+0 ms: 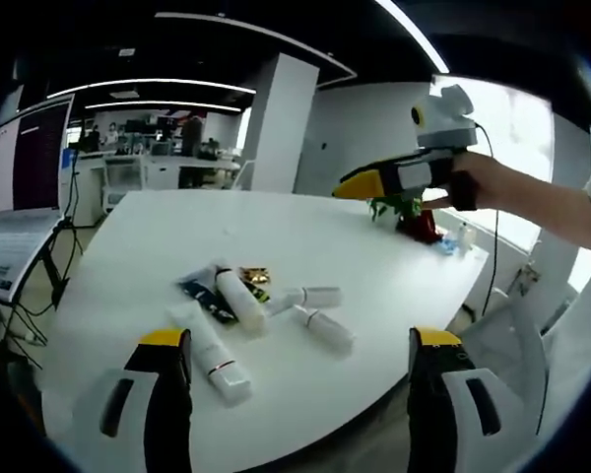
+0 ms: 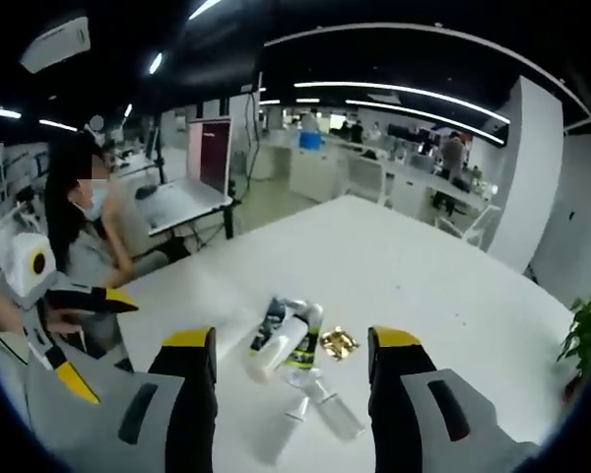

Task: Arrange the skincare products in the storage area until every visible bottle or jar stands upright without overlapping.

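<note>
Several skincare products lie flat in a loose cluster in the middle of the white table (image 1: 128, 246). Among them are a long white tube (image 1: 213, 357), a shorter white tube (image 1: 238, 299) across a dark sachet (image 1: 202, 294), two small pale bottles (image 1: 312, 296) (image 1: 325, 329) and a gold item (image 1: 254, 275). My left gripper (image 1: 300, 394) is open, above the near table edge and short of the cluster. In the right gripper view my right gripper (image 2: 291, 384) is open over the white tube (image 2: 279, 352), a dark tube (image 2: 306, 340), the gold item (image 2: 337, 342) and a clear bottle (image 2: 332, 411). Nothing is held.
A hand holds the right gripper (image 1: 350, 187) high over the table's far right. The left gripper (image 2: 98, 340) shows at the left. An open laptop (image 1: 25, 168) (image 2: 192, 182) stands on a side desk, a potted plant (image 1: 406, 212) sits at the far edge, and a person (image 2: 74, 227) sits nearby.
</note>
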A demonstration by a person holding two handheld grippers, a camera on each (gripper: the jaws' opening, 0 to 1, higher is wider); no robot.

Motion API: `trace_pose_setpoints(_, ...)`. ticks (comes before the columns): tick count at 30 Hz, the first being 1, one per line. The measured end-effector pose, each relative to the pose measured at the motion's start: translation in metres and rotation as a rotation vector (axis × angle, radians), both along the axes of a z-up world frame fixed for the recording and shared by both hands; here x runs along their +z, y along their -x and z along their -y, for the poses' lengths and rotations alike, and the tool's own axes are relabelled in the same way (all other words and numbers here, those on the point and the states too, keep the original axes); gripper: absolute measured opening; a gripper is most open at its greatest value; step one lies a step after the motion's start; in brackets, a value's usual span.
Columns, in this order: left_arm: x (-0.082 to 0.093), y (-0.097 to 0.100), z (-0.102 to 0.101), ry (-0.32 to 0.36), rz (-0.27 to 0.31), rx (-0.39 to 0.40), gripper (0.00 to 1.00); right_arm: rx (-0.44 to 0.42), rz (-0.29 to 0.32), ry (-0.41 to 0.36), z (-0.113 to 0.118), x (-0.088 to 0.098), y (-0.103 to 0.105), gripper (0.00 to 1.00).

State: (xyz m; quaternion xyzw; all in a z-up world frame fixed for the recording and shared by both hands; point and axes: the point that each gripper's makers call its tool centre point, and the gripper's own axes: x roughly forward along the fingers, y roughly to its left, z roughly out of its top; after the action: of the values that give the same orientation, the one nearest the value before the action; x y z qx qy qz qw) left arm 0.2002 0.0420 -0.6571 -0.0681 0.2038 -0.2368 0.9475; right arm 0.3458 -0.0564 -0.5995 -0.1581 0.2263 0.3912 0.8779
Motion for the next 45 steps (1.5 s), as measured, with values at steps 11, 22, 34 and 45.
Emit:
trace_pose_setpoints(11, 0.000, -0.001, -0.003, -0.002, 0.007, 0.009, 0.82, 0.004, -0.085, 0.019, -0.023, -0.033, -0.011, 0.60)
trace_pose_setpoints(22, 0.000, -0.002, -0.005, 0.007, 0.004, 0.022, 0.82, -0.033, -0.184, 0.034, -0.043, -0.063, -0.025, 0.59)
trace_pose_setpoints(34, 0.000, -0.004, -0.008, 0.020, -0.001, 0.036, 0.81, -0.071, -0.282, 0.080, -0.064, -0.096, -0.054, 0.54)
trace_pose_setpoints(45, -0.002, -0.004, -0.008, 0.027, -0.015, 0.040, 0.80, -0.103, -0.366, 0.151, -0.077, -0.139, -0.067, 0.53)
